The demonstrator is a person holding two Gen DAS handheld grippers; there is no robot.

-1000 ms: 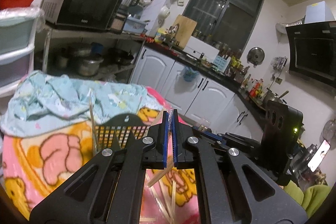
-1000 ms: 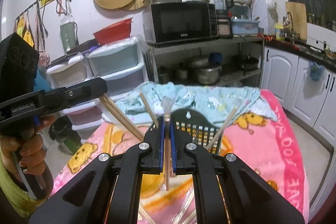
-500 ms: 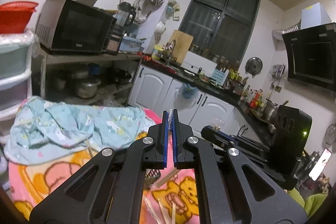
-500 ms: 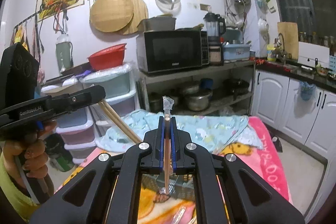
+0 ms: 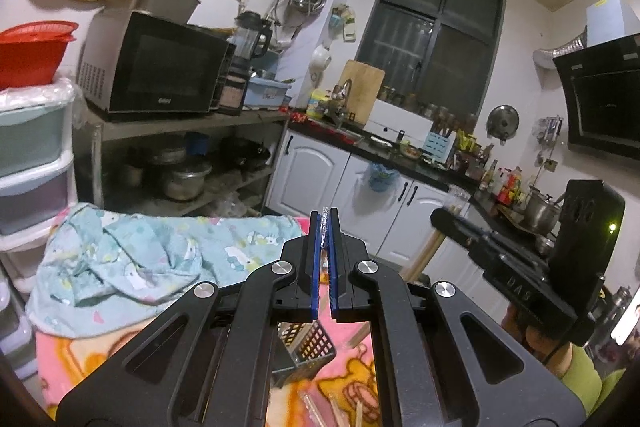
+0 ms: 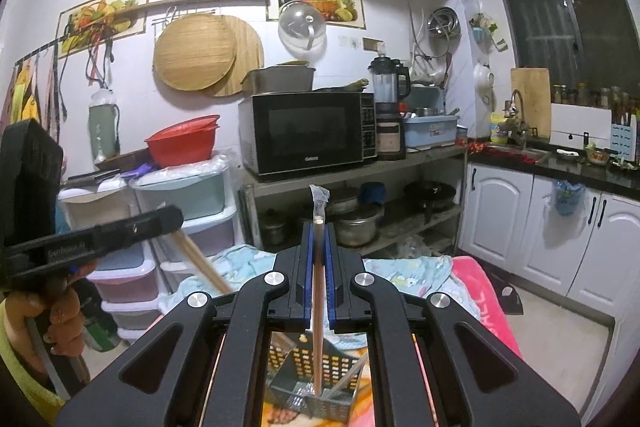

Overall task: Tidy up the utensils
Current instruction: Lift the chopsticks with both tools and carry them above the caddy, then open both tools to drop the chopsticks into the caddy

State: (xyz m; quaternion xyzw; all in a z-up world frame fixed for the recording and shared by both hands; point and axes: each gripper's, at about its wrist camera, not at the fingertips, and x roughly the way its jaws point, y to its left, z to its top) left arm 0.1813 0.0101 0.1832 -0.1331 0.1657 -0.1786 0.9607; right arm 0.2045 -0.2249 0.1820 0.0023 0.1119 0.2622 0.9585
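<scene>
- Right wrist view: right tool point(image 6: 319, 227) clamps a wooden chopstick point(image 6: 317, 307) above the black basket point(image 6: 320, 379)
- Left tool point(image 5: 324, 223) pinches clear wrapper point(image 5: 325, 217), also above that basket point(image 5: 308, 347)

From the left wrist we look along our closed fingers, nearly level, towards the window point(image 5: 432, 47) and counter. From the right wrist we face the microwave point(image 6: 308, 131) wall. Both views share the microwave, the pink blanket point(image 5: 76, 359) close below, and the basket point(image 6: 316, 383).
</scene>
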